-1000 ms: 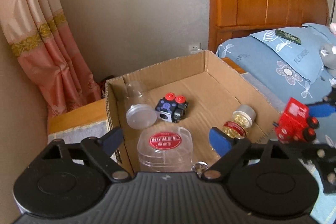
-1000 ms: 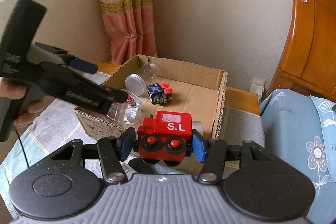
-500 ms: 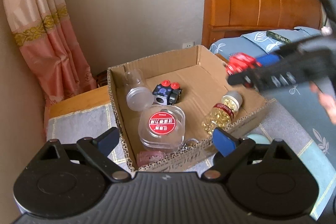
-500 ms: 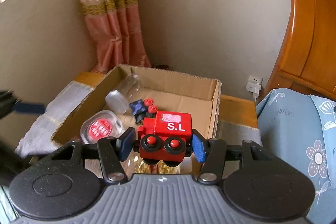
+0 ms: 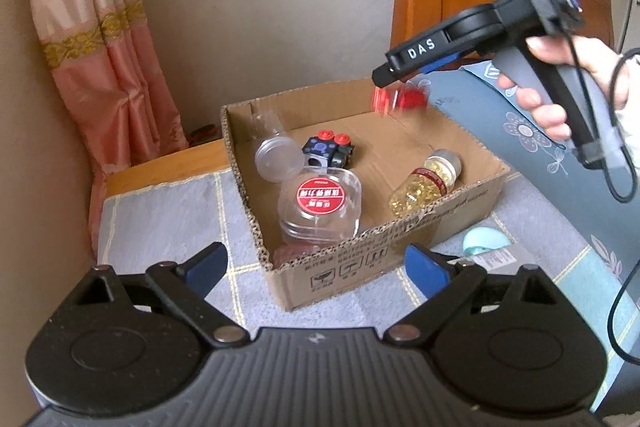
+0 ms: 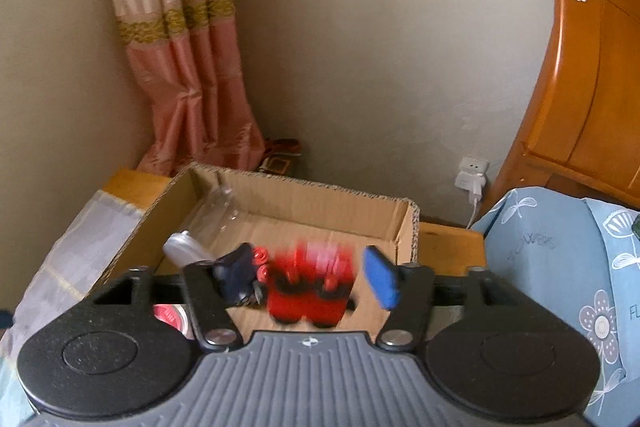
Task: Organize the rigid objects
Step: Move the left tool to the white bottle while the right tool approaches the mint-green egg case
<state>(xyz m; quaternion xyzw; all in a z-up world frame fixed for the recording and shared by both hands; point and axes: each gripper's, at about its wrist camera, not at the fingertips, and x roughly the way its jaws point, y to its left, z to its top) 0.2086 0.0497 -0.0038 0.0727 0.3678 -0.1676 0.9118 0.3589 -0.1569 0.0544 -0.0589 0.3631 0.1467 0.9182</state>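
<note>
- My right tool (image 6: 308,281) has just spread wide, releasing the red toy train (image 6: 310,287), now a falling blur over the cardboard box (image 5: 400,259).
- My left tool (image 5: 316,267) hangs wide, empty.
- I judge 1 more item sorted.

- Soft, even daylight in both views; shadows under the cardboard box (image 5: 384,259) are faint.
- Fisheye distortion bows the curtain (image 6: 188,67) and headboard (image 6: 592,75); corners vignette black.
- Motion blur smears the red toy train (image 6: 310,281) in both views; surroundings stay fairly sharp.
</note>
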